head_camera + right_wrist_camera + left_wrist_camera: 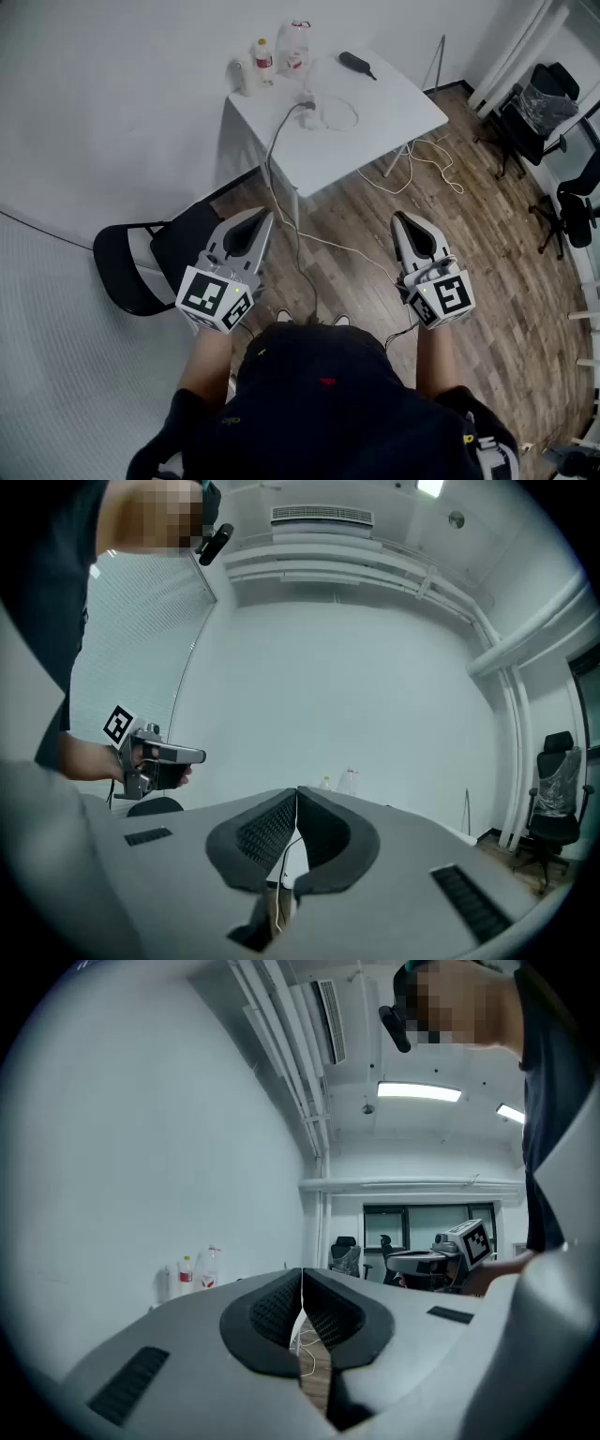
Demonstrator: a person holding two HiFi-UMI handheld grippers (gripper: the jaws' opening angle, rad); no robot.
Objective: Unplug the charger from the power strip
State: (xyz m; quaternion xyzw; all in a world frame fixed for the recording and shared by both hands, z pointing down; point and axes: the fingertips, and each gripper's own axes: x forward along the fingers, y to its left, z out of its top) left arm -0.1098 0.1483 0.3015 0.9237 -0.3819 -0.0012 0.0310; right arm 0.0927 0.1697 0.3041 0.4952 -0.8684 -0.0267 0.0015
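On the white table [375, 131] at the far side of the room lie a small white plug block [307, 101] and a coiled white cable [338, 114]. A dark cord [274, 159] runs from the block over the table's front edge to the floor. A black oblong object [356, 64] lies further back; which piece is the charger I cannot tell. My left gripper [263, 217] [302, 1277] and right gripper [401, 218] [297, 792] are held level close to my body, well short of the table. Both are shut with nothing between the jaws.
Bottles [265, 58] stand at the table's back left corner. A black chair [141, 267] stands by my left gripper. A white cable [422, 169] trails over the wooden floor right of the table. Office chairs [567, 202] and a bagged bin [548, 98] stand at the far right.
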